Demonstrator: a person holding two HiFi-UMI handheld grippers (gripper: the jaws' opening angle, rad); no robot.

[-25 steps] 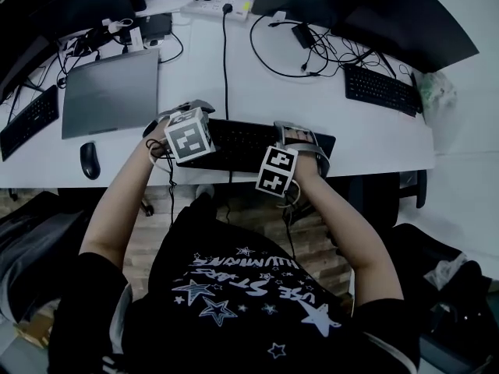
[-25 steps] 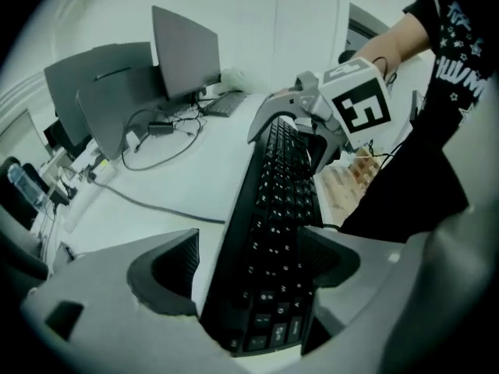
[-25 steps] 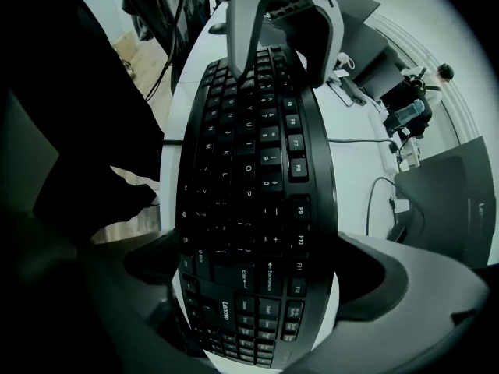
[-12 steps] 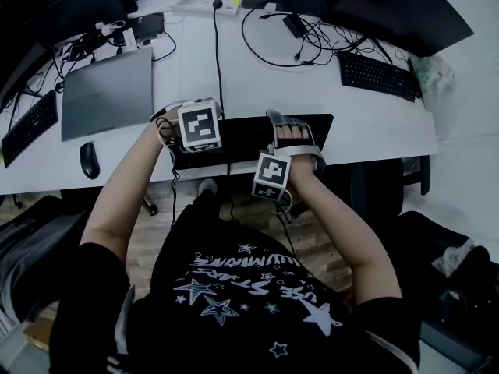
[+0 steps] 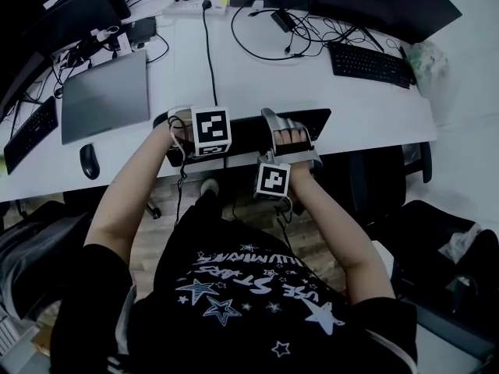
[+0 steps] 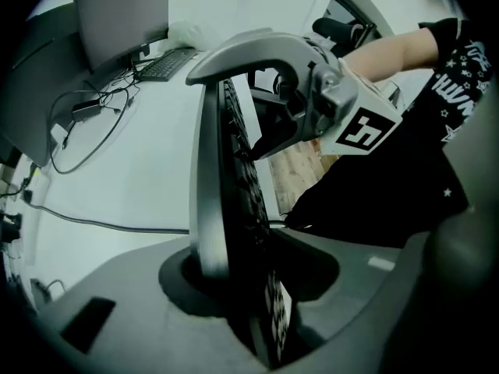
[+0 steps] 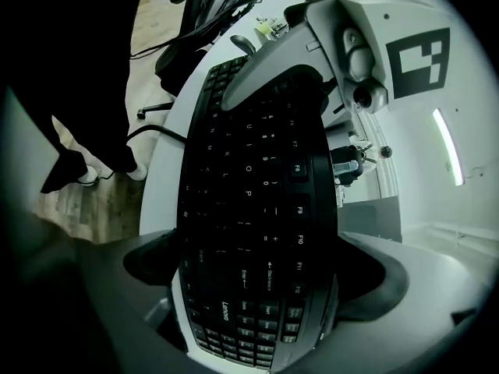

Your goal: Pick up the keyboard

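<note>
Closing now, the left claw (image 6: 230,178) has the keyboard (image 5: 245,127) edge-on between its jaws, one jaw flat against it; in the head view the marker cube (image 5: 212,131) hides its tips. Over at the other end the right claw (image 5: 290,137) clamps tight, keys filling its view, near end cut off. Flat a second ago, the keyboard now tilts at the worktop's (image 5: 366,107) near edge.

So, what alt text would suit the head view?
From above, a seated person grips a black keyboard at the near edge of a white desk: the right hand-held gripper clamps its right part, the left hand-held gripper's jaws are closing on its left end. A closed laptop and mouse lie further left.
</note>
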